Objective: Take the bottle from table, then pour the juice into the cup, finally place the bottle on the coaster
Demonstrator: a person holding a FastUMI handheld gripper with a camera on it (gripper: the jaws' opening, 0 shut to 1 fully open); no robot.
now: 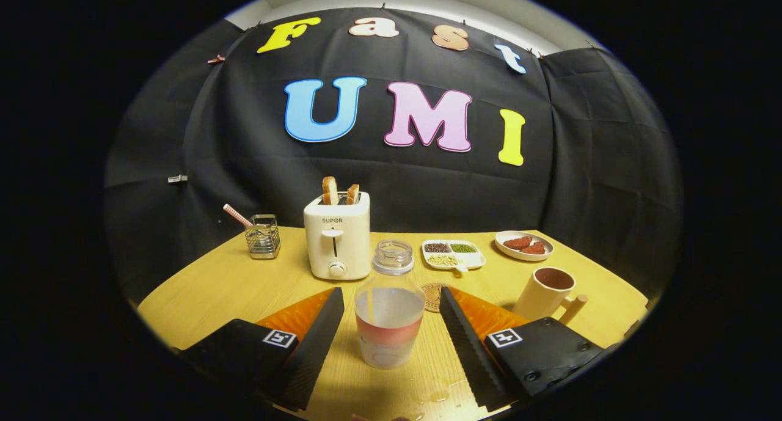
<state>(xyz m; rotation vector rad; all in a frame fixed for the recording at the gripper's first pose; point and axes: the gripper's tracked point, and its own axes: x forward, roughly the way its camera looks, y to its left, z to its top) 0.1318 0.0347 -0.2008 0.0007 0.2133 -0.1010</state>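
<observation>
A clear bottle [390, 308] with no cap stands upright on the wooden table [232, 286], holding pale liquid in its lower half above a reddish band. It stands between my two black fingers [324, 332], with a gap on each side. My gripper [389, 302] is open around it, touching nothing. A round brown coaster [432, 296] lies just behind the bottle, partly hidden by it and by the right finger. A cream cup [545, 294] with a dark inside and a wooden handle stands beyond the right finger.
A white toaster [337, 234] with two slices of bread stands behind the bottle. A wire holder [263, 236] with a striped straw is at the back left. A divided dish of grains [453, 253] and a small plate [524, 245] sit at the back right. Small wet spots [441, 391] lie near the fingers.
</observation>
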